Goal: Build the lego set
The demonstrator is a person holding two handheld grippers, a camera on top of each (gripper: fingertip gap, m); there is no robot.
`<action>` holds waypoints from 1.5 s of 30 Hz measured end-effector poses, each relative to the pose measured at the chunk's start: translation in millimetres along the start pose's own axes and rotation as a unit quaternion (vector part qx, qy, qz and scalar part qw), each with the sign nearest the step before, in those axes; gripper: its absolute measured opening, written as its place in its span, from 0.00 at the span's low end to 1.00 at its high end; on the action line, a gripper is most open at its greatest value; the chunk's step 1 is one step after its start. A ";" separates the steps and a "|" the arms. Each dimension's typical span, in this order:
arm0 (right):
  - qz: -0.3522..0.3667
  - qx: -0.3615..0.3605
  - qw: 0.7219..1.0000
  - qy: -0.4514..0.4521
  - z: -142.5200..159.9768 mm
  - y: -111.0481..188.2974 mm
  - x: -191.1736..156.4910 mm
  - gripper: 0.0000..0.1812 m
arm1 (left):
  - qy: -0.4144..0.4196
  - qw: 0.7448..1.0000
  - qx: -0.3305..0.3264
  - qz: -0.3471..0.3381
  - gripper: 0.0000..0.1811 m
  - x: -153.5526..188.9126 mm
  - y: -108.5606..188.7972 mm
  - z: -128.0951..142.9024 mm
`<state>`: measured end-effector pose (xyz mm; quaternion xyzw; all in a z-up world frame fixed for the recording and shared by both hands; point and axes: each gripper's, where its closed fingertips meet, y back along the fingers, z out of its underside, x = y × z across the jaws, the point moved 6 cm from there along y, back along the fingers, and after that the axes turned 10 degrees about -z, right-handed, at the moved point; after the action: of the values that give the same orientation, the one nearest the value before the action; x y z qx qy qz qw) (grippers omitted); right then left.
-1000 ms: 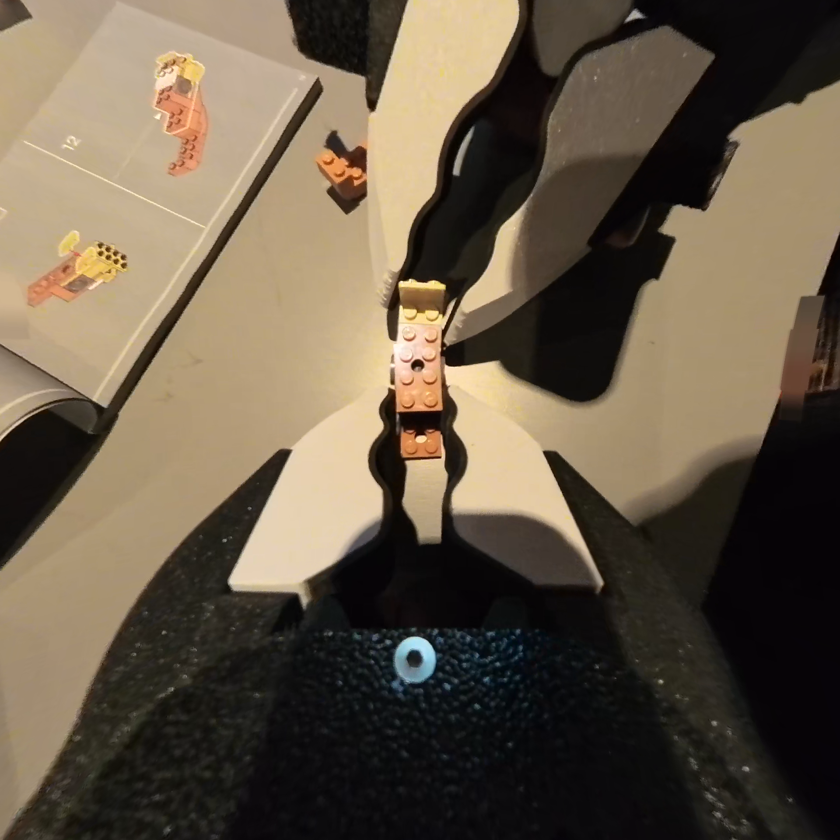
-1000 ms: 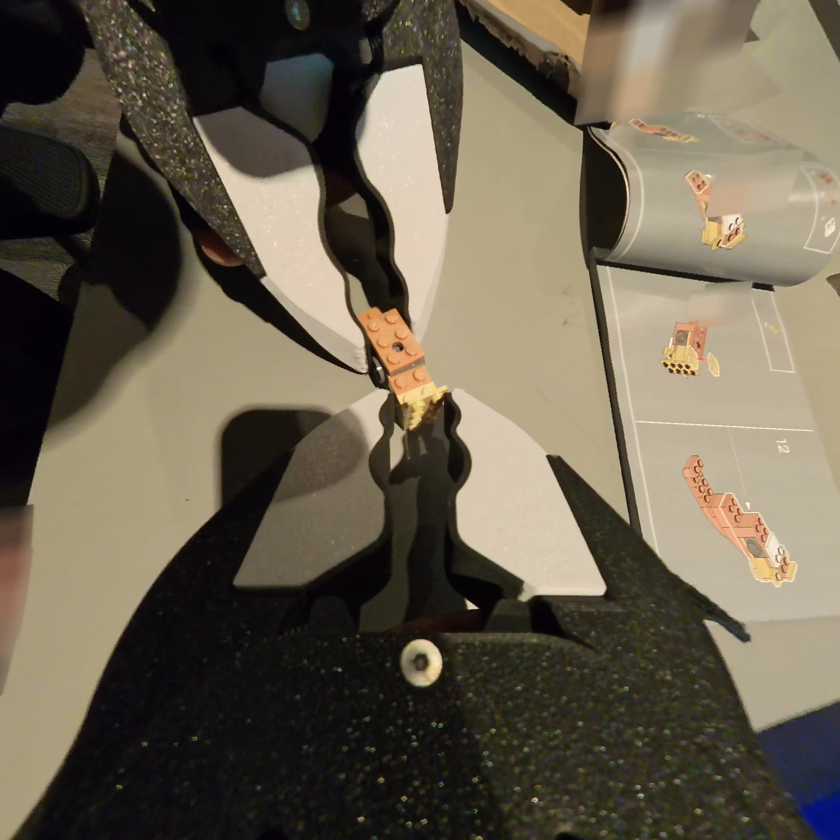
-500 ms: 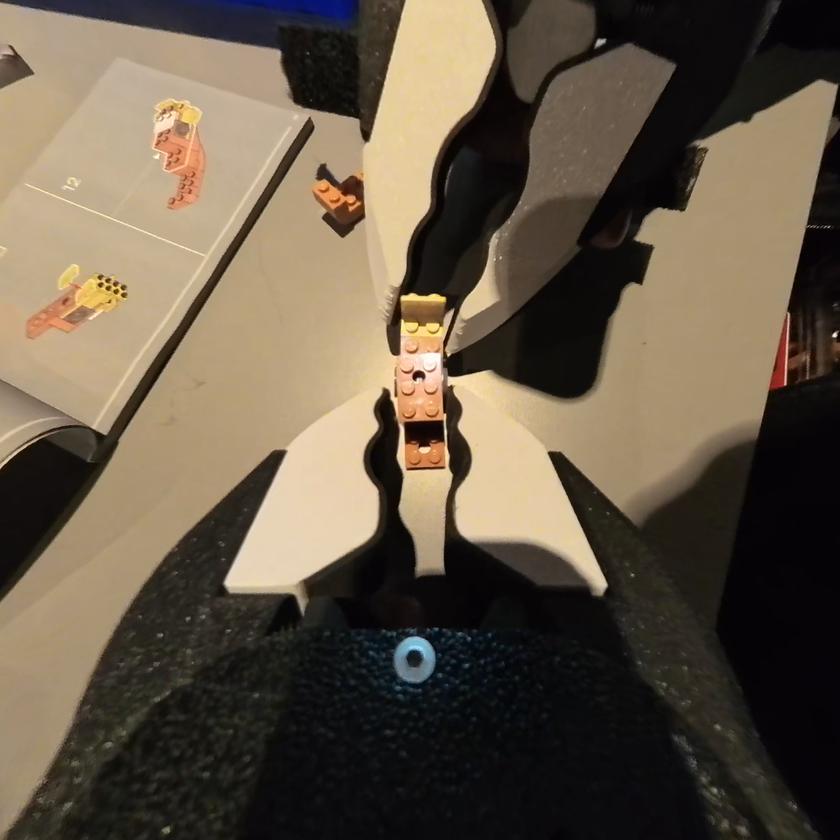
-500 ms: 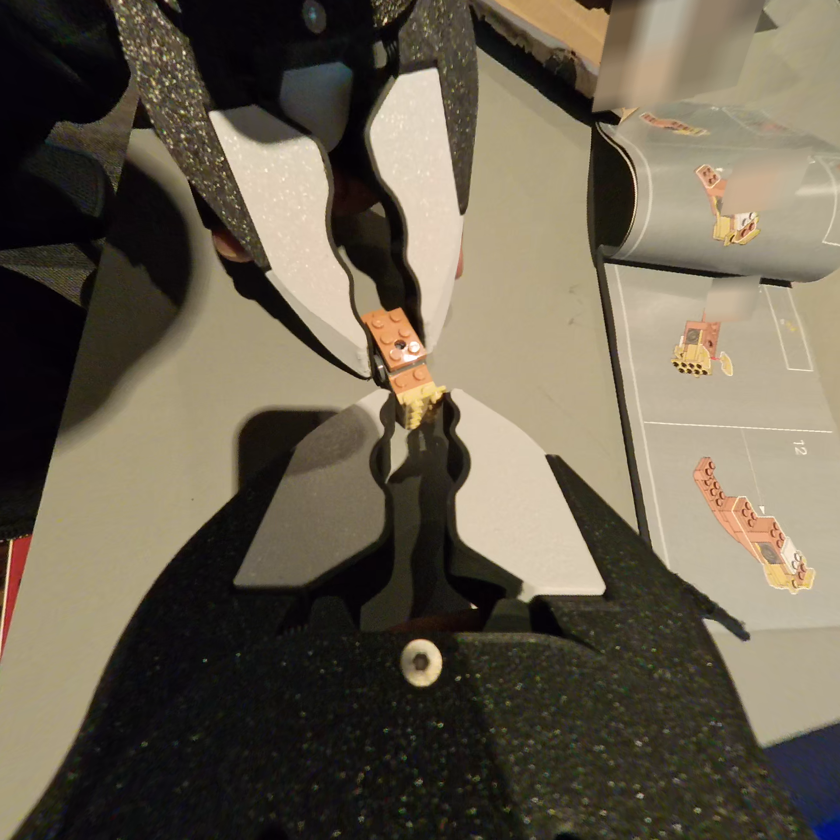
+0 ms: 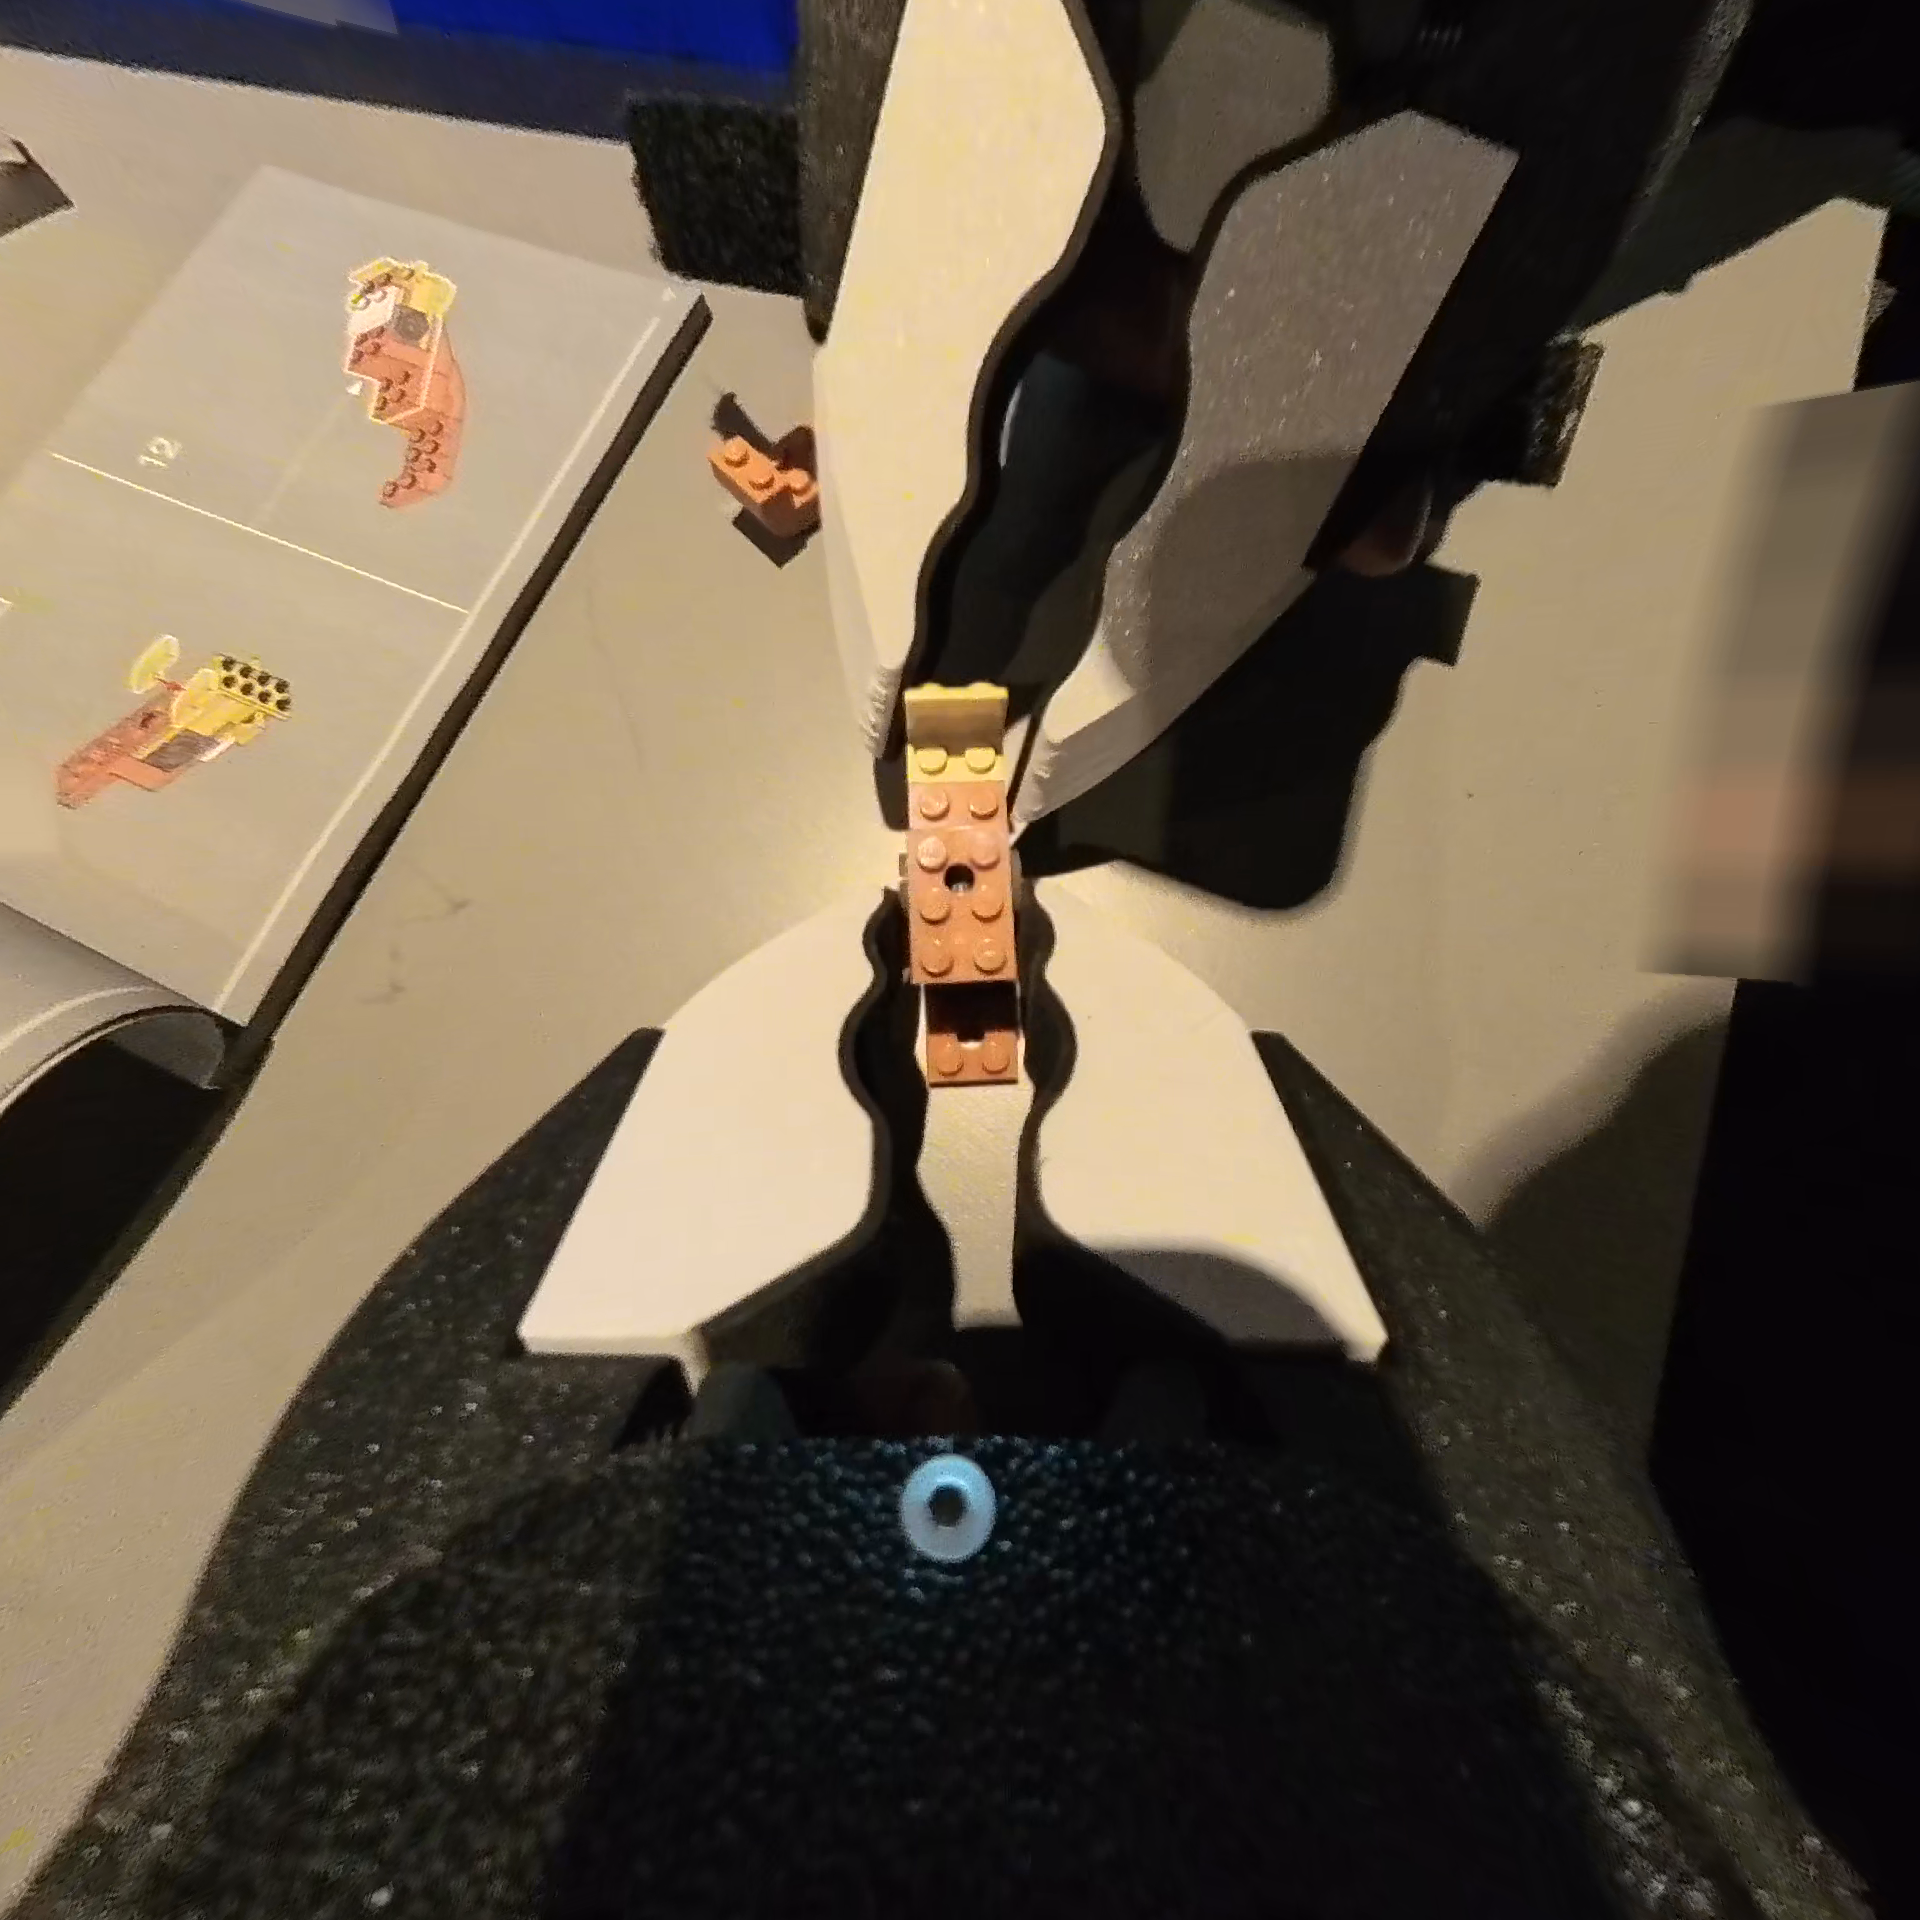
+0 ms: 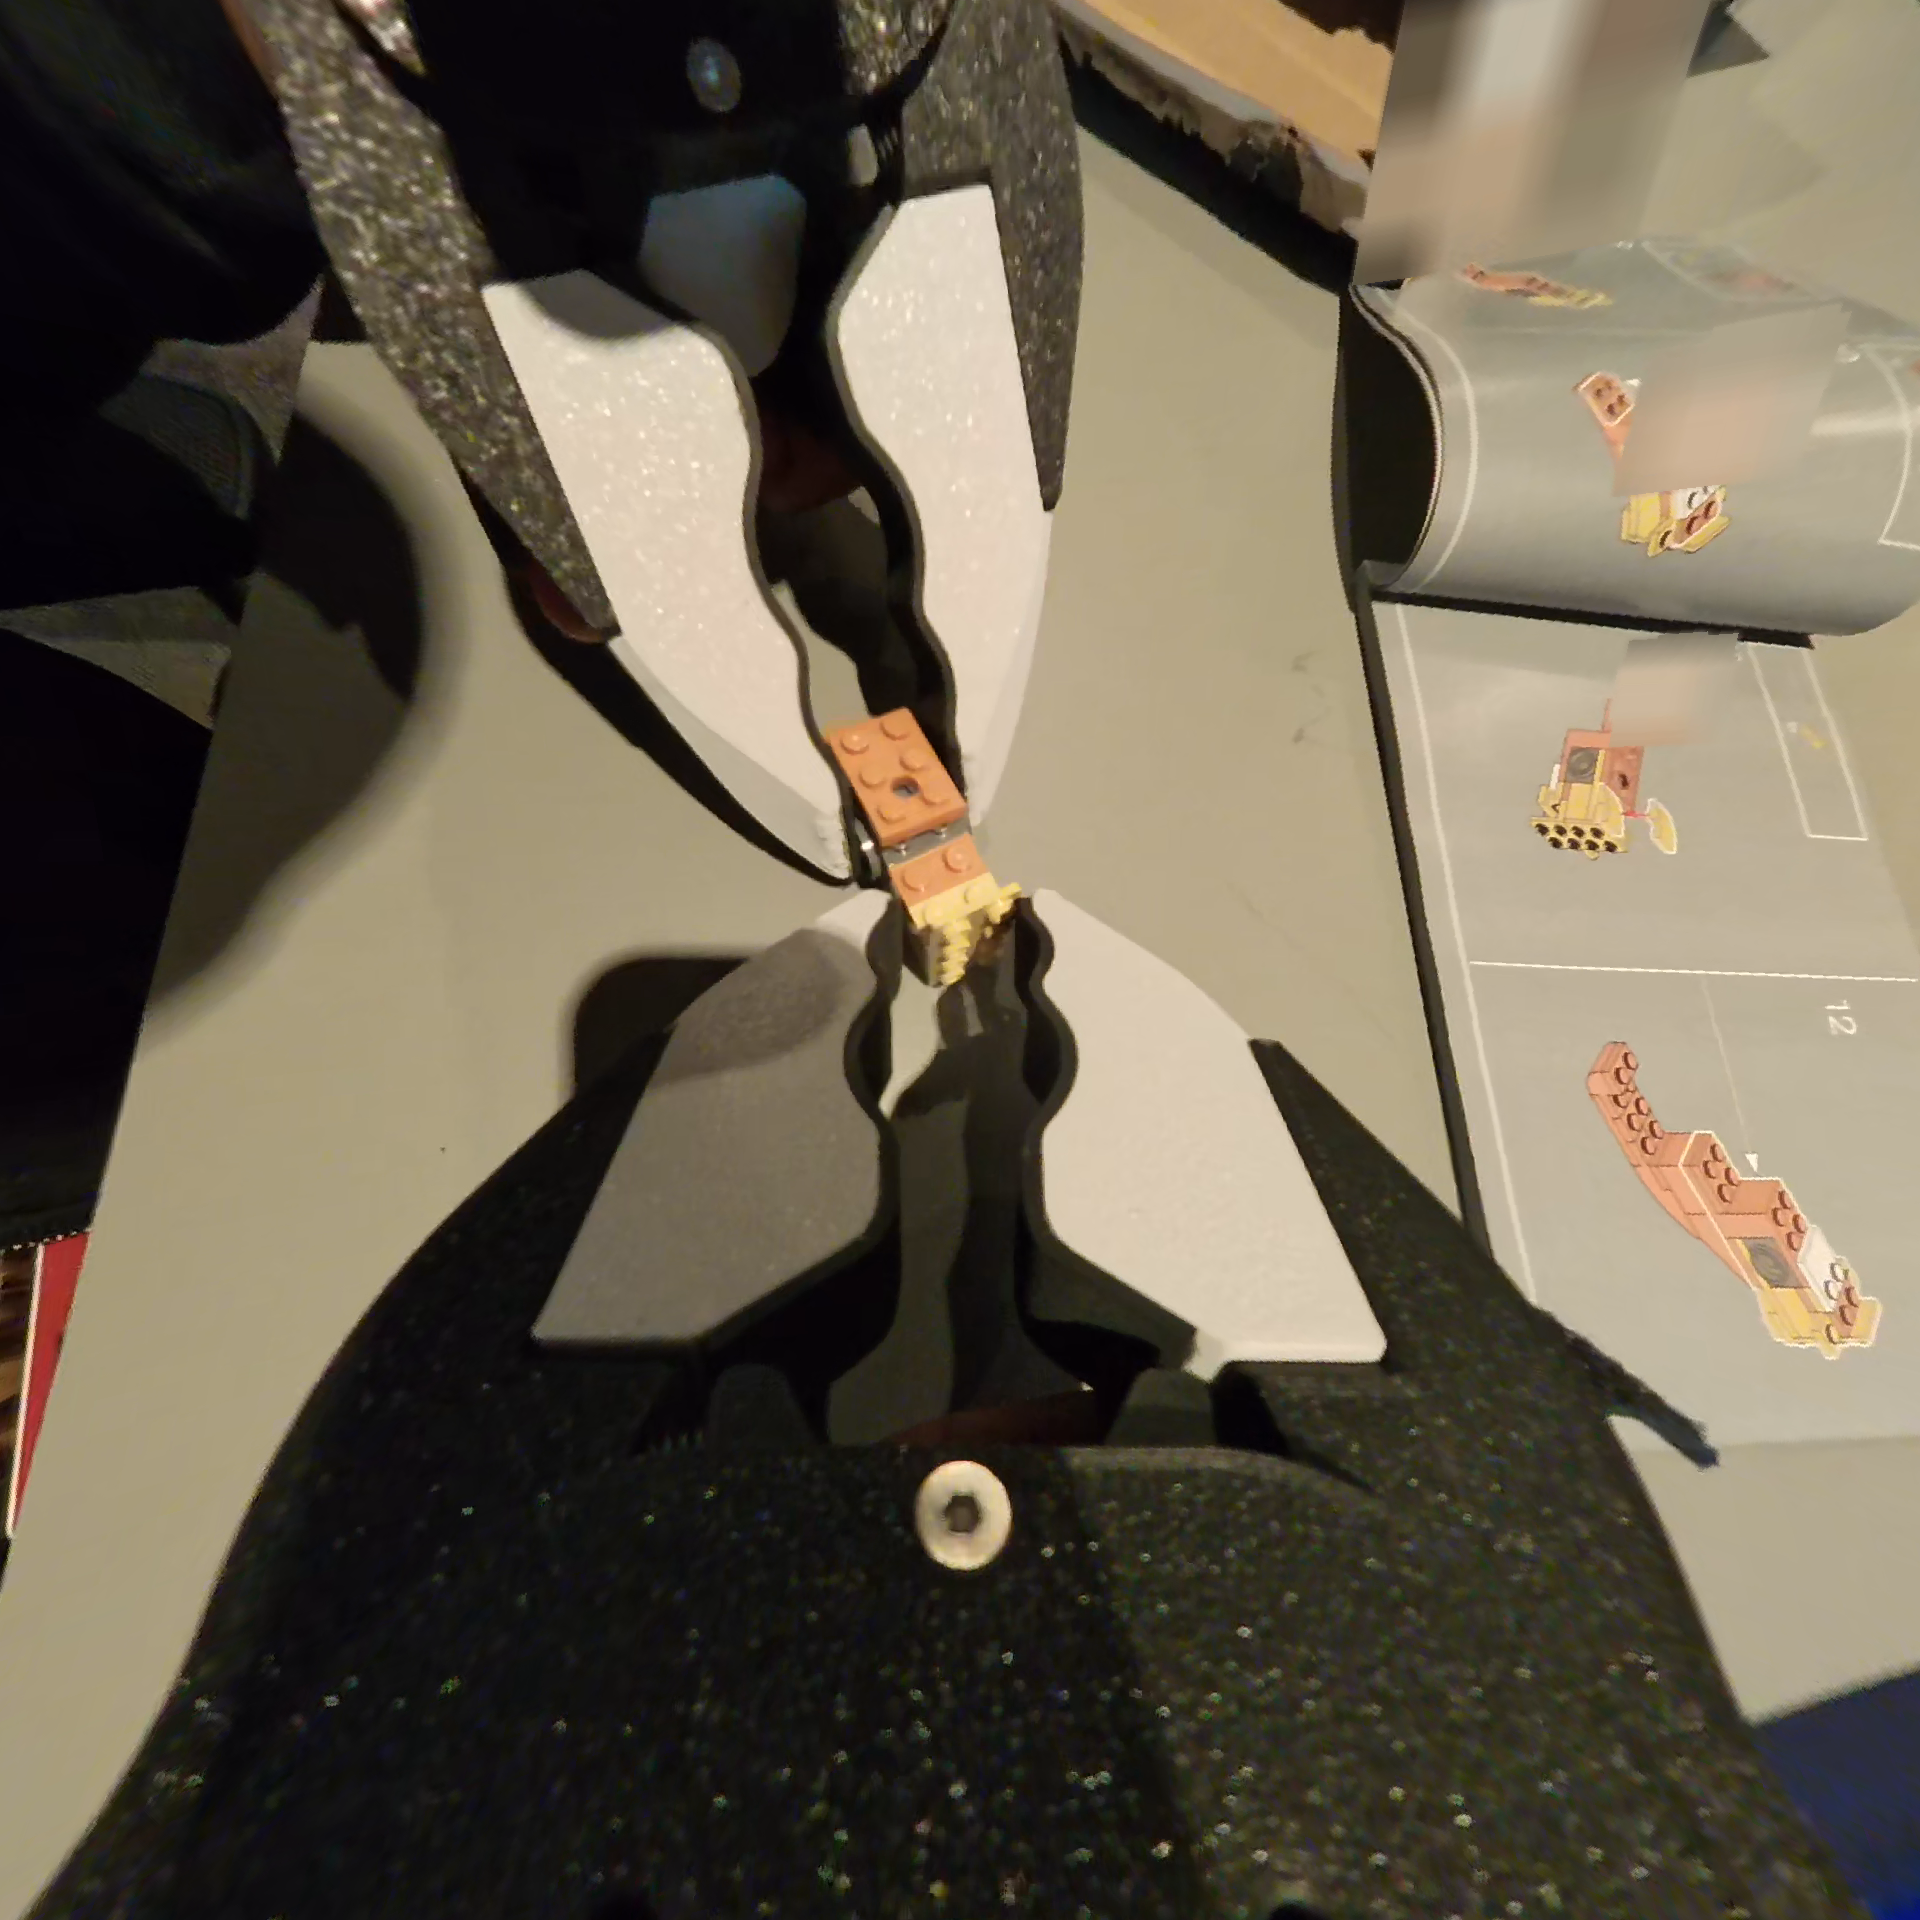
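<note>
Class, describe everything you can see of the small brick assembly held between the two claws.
The brick assembly is a short, narrow row of studded plastic pieces: reddish-brown plates, one with a round centre hole, and a tan end. It hangs above the grey table, the left claw gripping the brown end and the right claw the tan end.

Work surface: grey matte table [image 5: 540, 987], faint scuff marks visible near mid-frame in both views. Lying on it: an open instruction booklet [image 5: 260, 499], at the left of the left wrist view and along the right edge of the right wrist view [image 6: 1683, 935], one page curled over, printed build diagrams showing. A small brown brick assembly [image 5: 764, 480] sits directly on the table just beside the booklet's corner, upper centre-left, partly hidden behind a gripper finger
</note>
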<state>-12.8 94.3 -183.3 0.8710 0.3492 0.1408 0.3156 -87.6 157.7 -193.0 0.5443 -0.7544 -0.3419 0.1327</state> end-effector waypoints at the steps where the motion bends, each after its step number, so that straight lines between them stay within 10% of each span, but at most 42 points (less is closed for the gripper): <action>1: 0.000 0.006 1.000 0.002 -0.7 1.0 0.1 0.11 | 0.007 1.000 0.003 0.005 0.11 -0.3 0.7 -0.7; 45: -0.079 -0.043 0.996 0.025 6.8 -7.3 -4.7 0.10 | -0.068 0.997 0.027 0.021 0.20 10.6 3.5 0.2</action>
<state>-16.8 92.1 -193.4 0.8224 0.4187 0.1523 0.3538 -94.3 148.6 -192.6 0.5077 -0.7815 -0.3550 0.0739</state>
